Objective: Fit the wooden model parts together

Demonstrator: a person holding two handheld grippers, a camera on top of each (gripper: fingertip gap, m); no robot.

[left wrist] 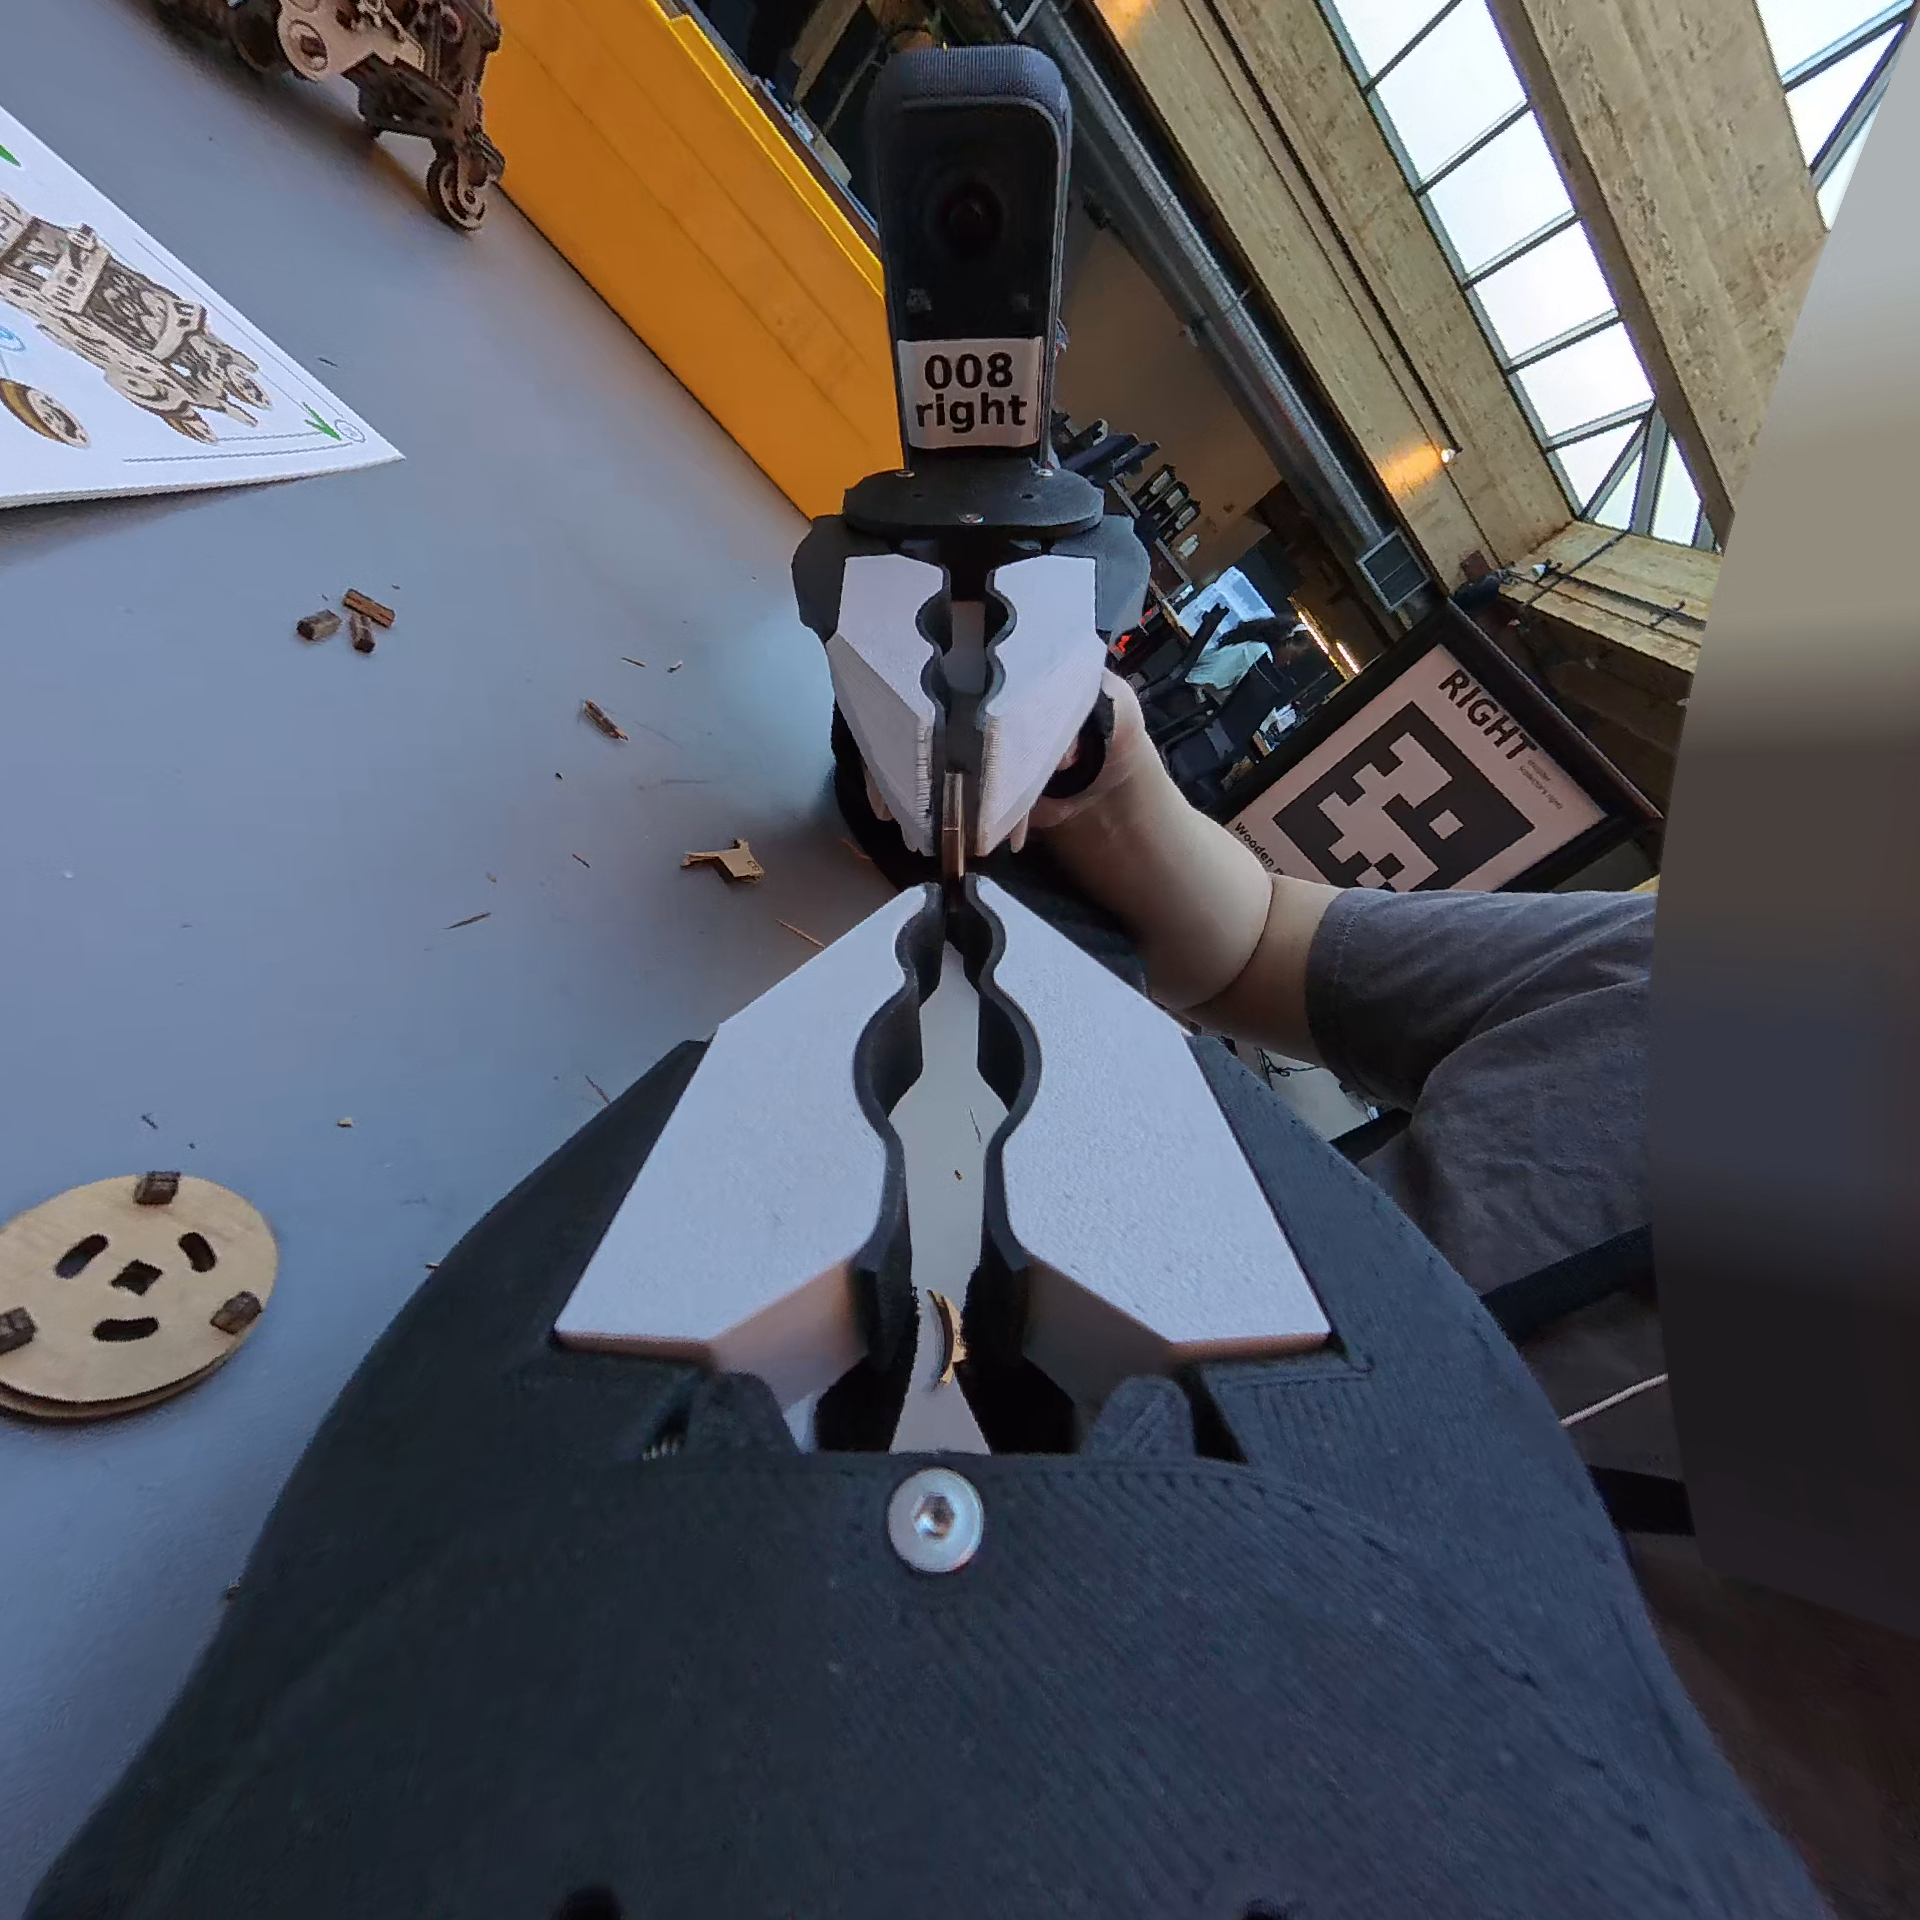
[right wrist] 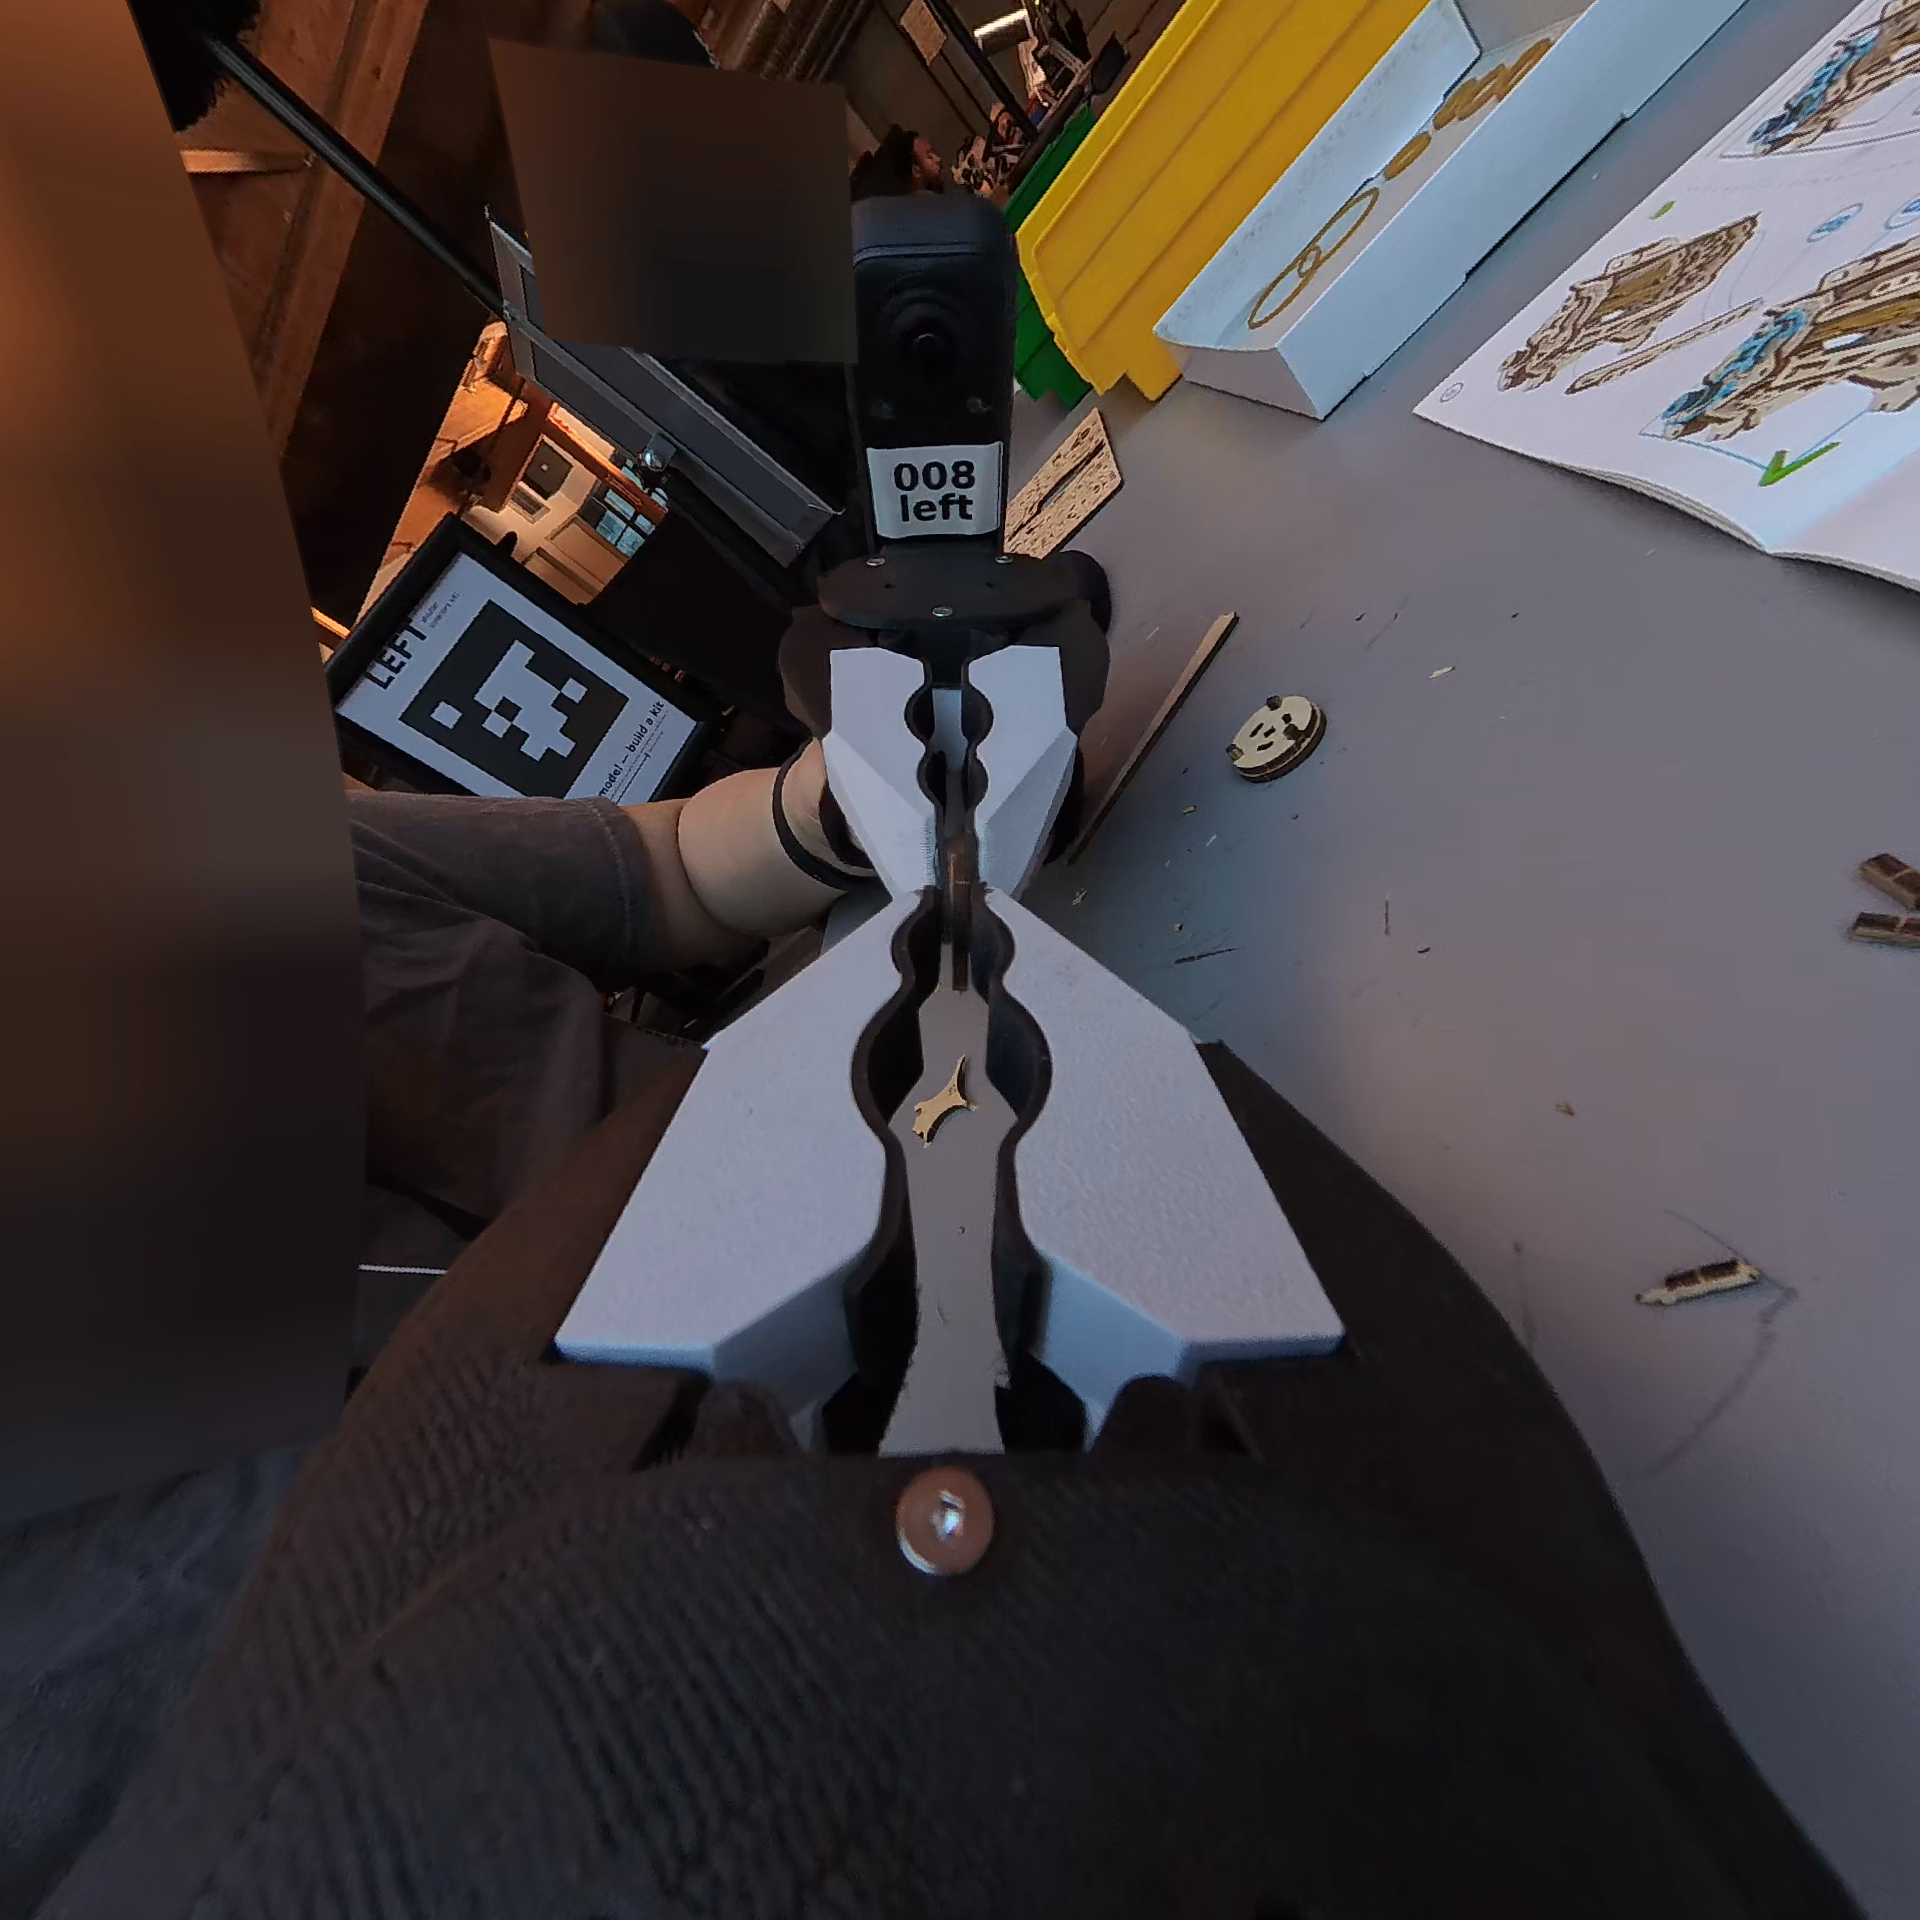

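Observation:
My two grippers meet tip to tip above the grey table (left wrist: 312, 935). In the left wrist view my left gripper (left wrist: 951, 902) is shut, and the right gripper (left wrist: 954, 821) faces it, also shut. A thin wooden part (left wrist: 953, 831), seen edge-on, runs between the two pairs of tips. In the right wrist view my right gripper (right wrist: 956, 914) is shut on the same thin wooden part (right wrist: 958, 940), which reaches into the left gripper (right wrist: 954, 847). I cannot tell whether it is one piece or two joined pieces.
A slotted wooden disc (left wrist: 130, 1288) (right wrist: 1276, 736) lies on the table. An open instruction booklet (left wrist: 156, 343) (right wrist: 1714, 343), an assembled wooden model (left wrist: 374, 73), a yellow bin (left wrist: 675, 229) (right wrist: 1174, 187), a white box (right wrist: 1371, 208), a wooden strip (right wrist: 1153, 727) and small wood scraps (left wrist: 348, 618) (right wrist: 1886, 899) surround it. My left and right fingertips are right by each other.

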